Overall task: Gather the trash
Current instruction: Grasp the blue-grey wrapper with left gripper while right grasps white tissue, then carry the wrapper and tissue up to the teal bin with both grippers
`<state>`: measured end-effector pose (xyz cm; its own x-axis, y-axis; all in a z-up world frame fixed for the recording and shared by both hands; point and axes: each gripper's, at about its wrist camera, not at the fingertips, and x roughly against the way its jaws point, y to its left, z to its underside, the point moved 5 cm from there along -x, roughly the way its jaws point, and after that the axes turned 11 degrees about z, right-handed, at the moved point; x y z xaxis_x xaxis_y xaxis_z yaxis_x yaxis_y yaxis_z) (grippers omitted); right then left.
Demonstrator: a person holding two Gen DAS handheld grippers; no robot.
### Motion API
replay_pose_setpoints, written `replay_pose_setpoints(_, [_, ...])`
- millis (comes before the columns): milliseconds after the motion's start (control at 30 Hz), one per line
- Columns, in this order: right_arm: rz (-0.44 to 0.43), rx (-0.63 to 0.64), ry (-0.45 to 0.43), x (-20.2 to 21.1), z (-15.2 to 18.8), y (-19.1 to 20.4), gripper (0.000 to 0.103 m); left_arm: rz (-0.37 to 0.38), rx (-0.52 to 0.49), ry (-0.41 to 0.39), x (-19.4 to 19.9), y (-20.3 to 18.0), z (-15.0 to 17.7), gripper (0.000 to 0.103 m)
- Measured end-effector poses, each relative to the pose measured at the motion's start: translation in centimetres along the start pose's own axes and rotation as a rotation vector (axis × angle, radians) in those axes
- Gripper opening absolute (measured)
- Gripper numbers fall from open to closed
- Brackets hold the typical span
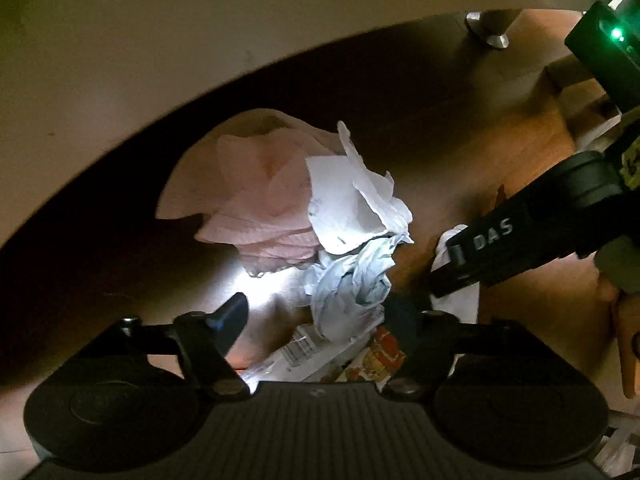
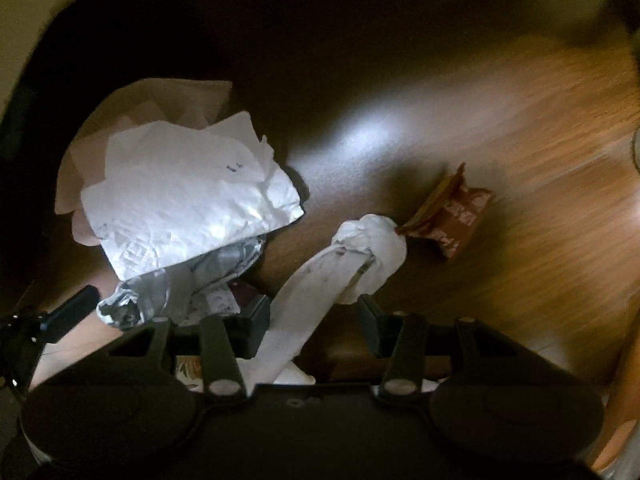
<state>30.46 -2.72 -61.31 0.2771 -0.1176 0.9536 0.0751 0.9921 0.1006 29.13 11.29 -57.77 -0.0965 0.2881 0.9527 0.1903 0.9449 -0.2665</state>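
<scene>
Because the crumpled papers [image 2: 188,204] lie heaped on the floor [image 2: 520,152], the right gripper [image 2: 316,316], jaws apart, straddles a white tissue twist [image 2: 372,248]; the left gripper [image 1: 320,320] seems open too.

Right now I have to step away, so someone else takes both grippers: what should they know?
Left gripper: open over the heap, empty.
Right gripper: open astride a white twisted tissue, not yet gripped.
On the wood floor: white crumpled paper over pink paper, silvery wrapper, brown snack wrapper apart.
Done: nothing visibly collected.
Left: all of it.
</scene>
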Motion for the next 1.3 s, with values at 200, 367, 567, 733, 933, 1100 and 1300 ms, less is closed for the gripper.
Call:
replay_pose_setpoints(200, [0.019, -0.003, -0.002, -1.2, 0.0, 0.0, 0.035, 0.055, 0.045, -0.013, -0.7, 0.3, -0.2, 0.047])
replay_pose_setpoints(367, [0.036, -0.002, 0.012, -1.9, 0.4, -0.3, 0.004, 0.078, 0.074, -0.017, -0.8, 0.4, -0.5, 0.036])
replay_pose_setpoints(567, [0.070, 0.064, -0.042, -0.3, 1.6, -0.8, 0.002, 0.108, 0.095, -0.026, 0.5, 0.3, -0.8, 0.033])
replay_pose_setpoints(733, [0.086, 0.098, -0.084, 3.0, 3.1, -2.3, 0.002, 0.111, 0.068, -0.007, 2.9, -0.7, -0.6, 0.032])
replay_pose_setpoints(933, [0.102, 0.157, -0.096, 7.7, 5.5, -3.0, 0.002, 0.124, 0.051, 0.017, 7.1, -2.5, -0.8, 0.032])
replay_pose_setpoints(1100, [0.072, 0.220, -0.142, 13.9, 8.1, -2.1, 0.002, 0.122, 0.030, 0.015, 12.3, -4.6, -0.8, 0.033])
replay_pose_setpoints(1300, [0.037, 0.301, -0.252, 21.9, 11.6, -2.9, 0.002, 0.118, 0.064, -0.050, 19.4, -7.8, -1.1, 0.033])
